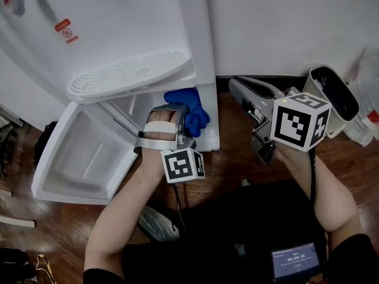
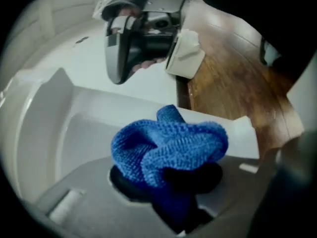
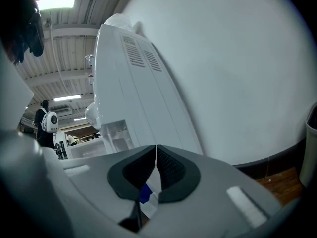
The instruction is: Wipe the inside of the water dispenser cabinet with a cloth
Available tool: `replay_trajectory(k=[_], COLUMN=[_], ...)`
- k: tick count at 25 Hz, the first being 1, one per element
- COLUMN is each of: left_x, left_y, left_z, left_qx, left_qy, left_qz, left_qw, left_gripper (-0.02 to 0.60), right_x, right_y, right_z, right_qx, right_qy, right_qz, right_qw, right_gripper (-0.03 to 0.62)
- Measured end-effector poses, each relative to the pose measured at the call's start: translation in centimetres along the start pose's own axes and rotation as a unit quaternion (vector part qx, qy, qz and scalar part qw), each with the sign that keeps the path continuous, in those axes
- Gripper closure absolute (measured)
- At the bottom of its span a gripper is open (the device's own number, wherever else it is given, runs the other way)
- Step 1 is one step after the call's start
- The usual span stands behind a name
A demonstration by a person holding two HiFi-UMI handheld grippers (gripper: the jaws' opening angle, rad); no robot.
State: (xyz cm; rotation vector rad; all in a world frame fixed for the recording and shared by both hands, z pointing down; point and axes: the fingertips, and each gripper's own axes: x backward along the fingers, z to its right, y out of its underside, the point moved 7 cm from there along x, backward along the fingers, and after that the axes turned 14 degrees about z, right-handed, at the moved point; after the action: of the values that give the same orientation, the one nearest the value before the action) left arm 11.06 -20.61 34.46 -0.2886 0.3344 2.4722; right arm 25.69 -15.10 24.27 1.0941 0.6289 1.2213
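**Q:** Where's the blue cloth (image 1: 190, 112) seen, and is it actually held?

**A:** Yep, it's held. In the left gripper view the cloth (image 2: 168, 150) is bunched into a wad and the left gripper (image 2: 171, 185) is clamped on it, with the folds bulging out above the dark pads. From the head view, the left gripper (image 1: 179, 118) is found right at the open front of the cabinet (image 1: 133, 108), near its right edge and just below the drip tray (image 1: 127, 73) of the water dispenser (image 1: 130, 22). The cabinet door (image 1: 83, 158) is swung wide open to the left, with its inner side facing up.

**Q:** And the other one?

**A:** The right gripper (image 1: 240, 89) is kept well off to the right, away from the cabinet and just beside a bin (image 1: 334, 96) by the wall. In the right gripper view its jaws are shut tight, pad against pad, and nothing is pinched in the right gripper (image 3: 155, 158). It's pointed toward the dispenser's side, which fills the middle of that view.

**Q:** Anything else worth noting?

**A:** A wooden floor (image 1: 237, 158) is seen under everything. Whether the cloth is touching the cabinet's wall can't be told.
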Motion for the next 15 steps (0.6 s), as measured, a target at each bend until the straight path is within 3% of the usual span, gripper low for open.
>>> replay_trajectory(k=[2,4,6,10,15], left_x=[-1.3,-3.1,-4.9,-7.1,-8.3], left_y=[0.9,2.5,3.6,4.0,4.6], left_z=[-0.8,-2.2,-3.7,-4.9,-3.4], left_qx=[-0.077,-0.124,-0.115,-0.06,-0.069], left_qy=[-0.01,-0.031,-0.049,-0.074,-0.058], left_qz=[-0.035,-0.068,-0.08,-0.058,-0.046], left_qw=[0.9964,0.9894,0.989,0.9937,0.9949], left_gripper=[0.433,0.433,0.433,0.433,0.433], right_x=[0.0,0.0,-0.1,-0.1,-0.2], right_y=[-0.1,0.0,0.1,0.2,0.0], right_z=[-0.1,0.0,0.2,0.0,-0.1], right_qx=[0.0,-0.002,-0.006,-0.01,-0.016], right_qy=[-0.003,-0.004,-0.004,-0.013,-0.017], right_qz=[-0.001,-0.002,-0.002,-0.006,-0.001], right_qw=[1.0,1.0,1.0,1.0,1.0], right_gripper=[0.582,0.582,0.582,0.582,0.582])
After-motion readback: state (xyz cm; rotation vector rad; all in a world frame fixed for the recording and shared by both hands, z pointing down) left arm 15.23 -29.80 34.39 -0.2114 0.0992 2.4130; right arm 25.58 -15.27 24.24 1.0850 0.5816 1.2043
